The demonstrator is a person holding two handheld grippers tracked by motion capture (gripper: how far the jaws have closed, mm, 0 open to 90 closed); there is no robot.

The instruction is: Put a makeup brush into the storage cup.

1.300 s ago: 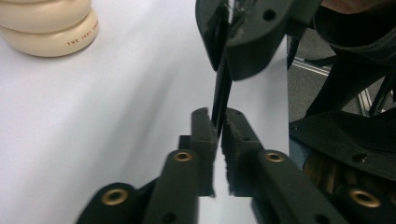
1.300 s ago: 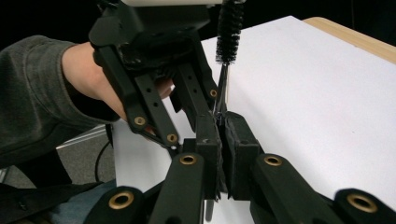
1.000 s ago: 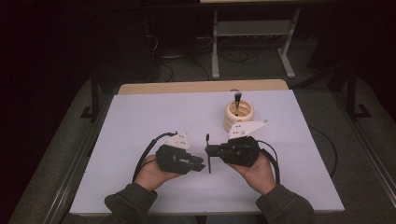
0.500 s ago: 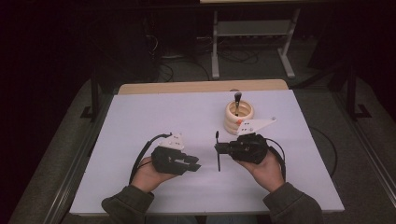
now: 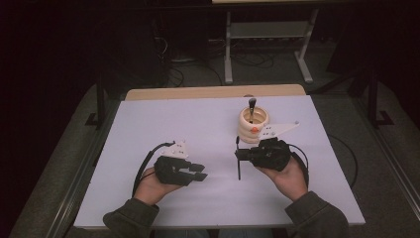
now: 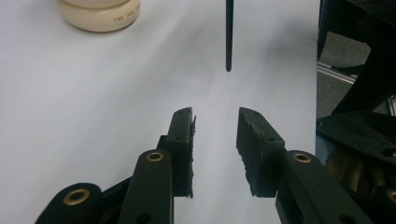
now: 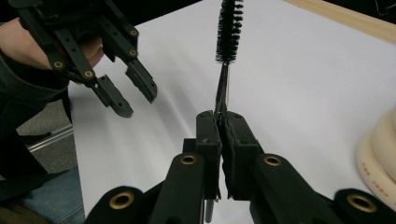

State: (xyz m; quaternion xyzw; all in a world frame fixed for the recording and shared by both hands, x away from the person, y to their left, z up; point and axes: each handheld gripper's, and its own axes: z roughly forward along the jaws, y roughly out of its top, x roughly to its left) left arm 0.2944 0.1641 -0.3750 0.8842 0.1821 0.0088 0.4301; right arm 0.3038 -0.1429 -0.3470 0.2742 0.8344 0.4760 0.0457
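Note:
A thin black bottle brush [image 5: 238, 168] stands roughly upright over the white table [image 5: 173, 114], and my right gripper [image 5: 240, 155] is shut on its wire handle. The right gripper view has the jaws [image 7: 221, 122] pinching the handle, with the bristle head [image 7: 229, 30] above them. My left gripper [image 5: 200, 172] is open and holds nothing, a short way left of the brush. In its own view the pads [image 6: 215, 126] stand apart and the brush's handle end [image 6: 228, 37] hangs ahead of them. A cream ribbed holder [image 5: 253, 124] with a dark tool [image 5: 251, 106] in it stands behind the right gripper.
A wooden strip [image 5: 213, 92] runs along the table's far edge. Dark floor, cables and a metal stand [image 5: 267, 34] lie beyond it. The cream holder [image 6: 100, 14] shows at the upper left of the left gripper view. The other hand's open gripper [image 7: 121, 88] is at the upper left of the right gripper view.
The two grippers have drawn apart. The right one has carried the brush to the right, and the left one has pulled back to the left.

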